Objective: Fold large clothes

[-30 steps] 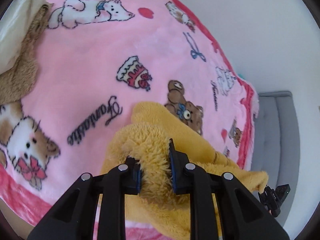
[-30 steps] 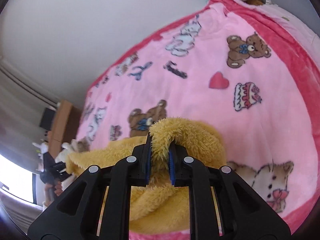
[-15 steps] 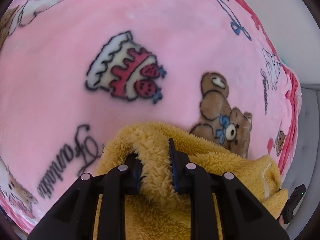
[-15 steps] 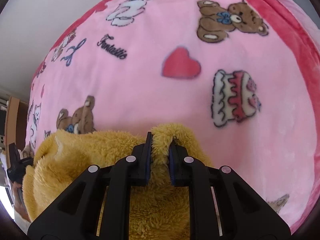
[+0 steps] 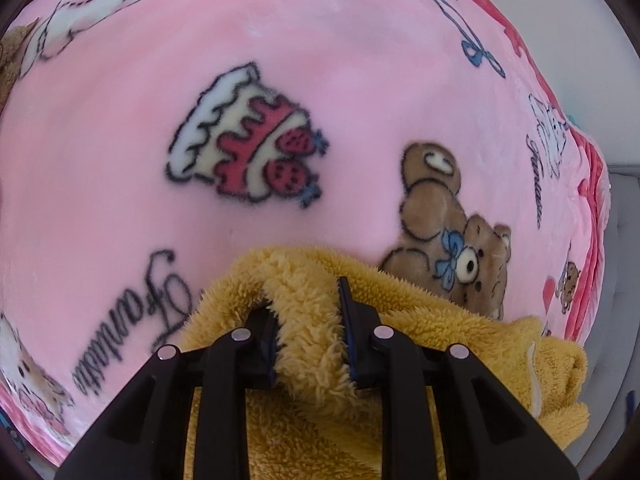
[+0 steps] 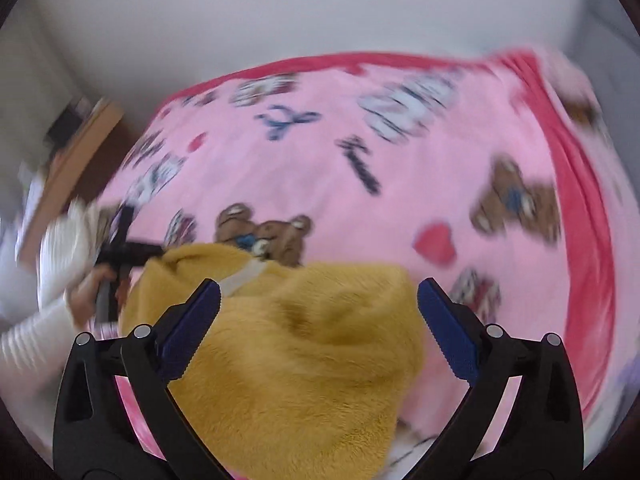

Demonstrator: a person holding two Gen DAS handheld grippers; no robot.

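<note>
Left wrist view had the left gripper [image 5: 308,320] clamped tight on a thick ridge of the yellow fleece garment [image 5: 316,344], which sat bunched on the pink cartoon blanket [image 5: 320,80] just below the strawberry cake print [image 5: 244,136] and beside the teddy bear print [image 5: 452,240]. Over on the right wrist view, pretty smeared by motion, the right gripper [image 6: 320,332] had its fingers spread wide with nothing between them, and the fleece [image 6: 296,360] lay in a mound under it. So I'd guess this was the end of one fold, with the corner just laid down on the right side. Next up probably meant the left side letting go too, then both going for a fresh edge, and that plush stuff looked like it'd spring back. Compared to half a second before: the right one was pinching the fleece then, now it had released, while the left hadn't changed its hold.
</note>
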